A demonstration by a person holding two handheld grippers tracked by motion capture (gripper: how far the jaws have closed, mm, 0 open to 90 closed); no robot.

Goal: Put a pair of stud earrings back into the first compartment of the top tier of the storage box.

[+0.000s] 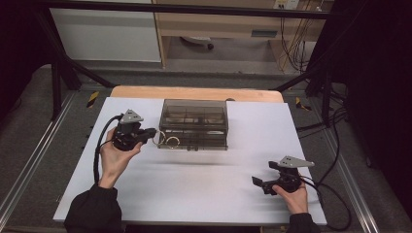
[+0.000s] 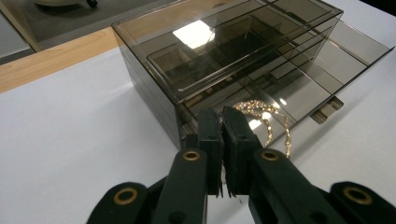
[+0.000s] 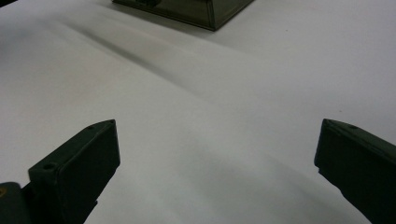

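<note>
The gold chain is pinched in the clenched left tool, hanging over the open drawer of the brown box. It is thin, floppy and slippery, so a bunched part should be gripped. The right tool is left open on the worktop.

One smoky see-through box stands on the one white surface, and it has one drawer pulled out. One gold chain hangs at the drawer's front; whether it is a single piece or several looped together cannot be told. In the high view two rings or loops show at that spot. There are two tools: the left tool and the right tool, each with two black jaws. Two hands hold them, one apiece. The drawer's compartments are too murky to count.
</note>
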